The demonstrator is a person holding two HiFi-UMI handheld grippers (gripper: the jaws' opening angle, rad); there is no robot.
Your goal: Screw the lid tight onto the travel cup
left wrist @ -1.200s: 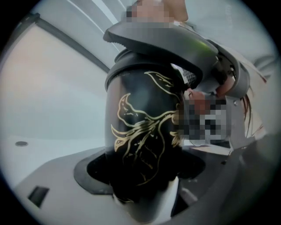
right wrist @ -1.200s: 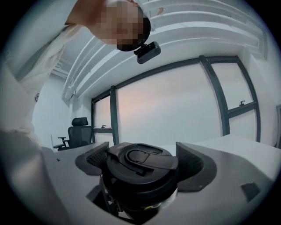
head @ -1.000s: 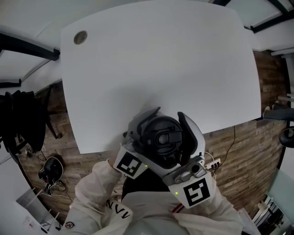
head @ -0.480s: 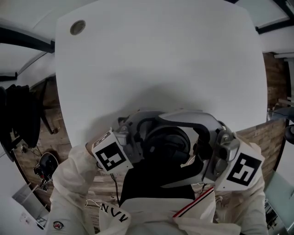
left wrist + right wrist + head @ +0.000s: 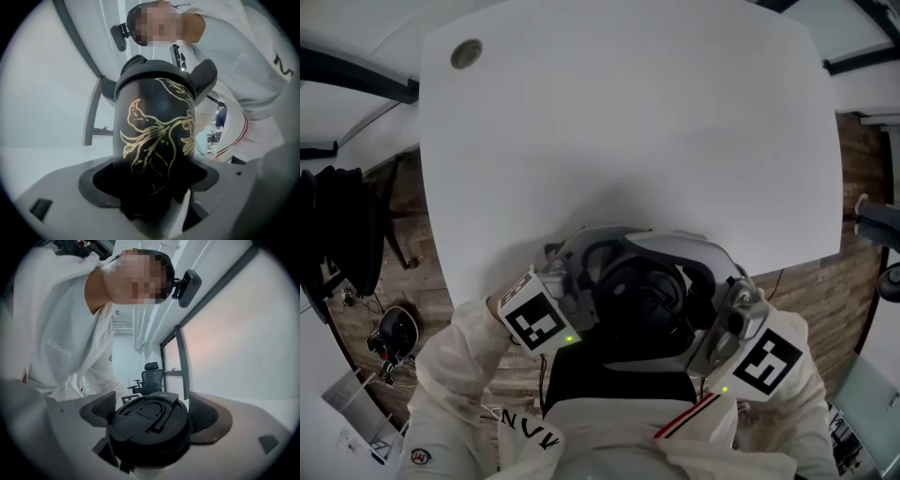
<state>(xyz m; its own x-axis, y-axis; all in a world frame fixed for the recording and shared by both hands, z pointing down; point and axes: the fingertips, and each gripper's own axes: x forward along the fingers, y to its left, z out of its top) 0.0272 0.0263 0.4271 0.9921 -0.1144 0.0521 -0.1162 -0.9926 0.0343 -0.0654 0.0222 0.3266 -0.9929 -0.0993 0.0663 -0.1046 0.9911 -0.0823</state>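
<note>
A black travel cup (image 5: 157, 140) with a gold leaf pattern is held in the air in front of my chest, just off the table's near edge. My left gripper (image 5: 150, 183) is shut on the cup's body, its dark pads pressing both sides. The black flip lid (image 5: 147, 423) sits on the cup's mouth, and my right gripper (image 5: 151, 414) is shut on its rim. In the head view the lid (image 5: 642, 298) faces up between the left gripper (image 5: 605, 281) and the right gripper (image 5: 689, 286), which come in from opposite sides. The joint between lid and cup is hidden.
The white table (image 5: 628, 122) spreads ahead, with a round cable hole (image 5: 467, 53) at its far left corner. Wooden floor (image 5: 811, 267) shows on both sides. A dark chair (image 5: 337, 234) and cables (image 5: 389, 337) lie at the left.
The right gripper has swung round the lid, its marker cube going from below the cup out to the right. The left gripper keeps its hold on the cup and has turned slightly.
</note>
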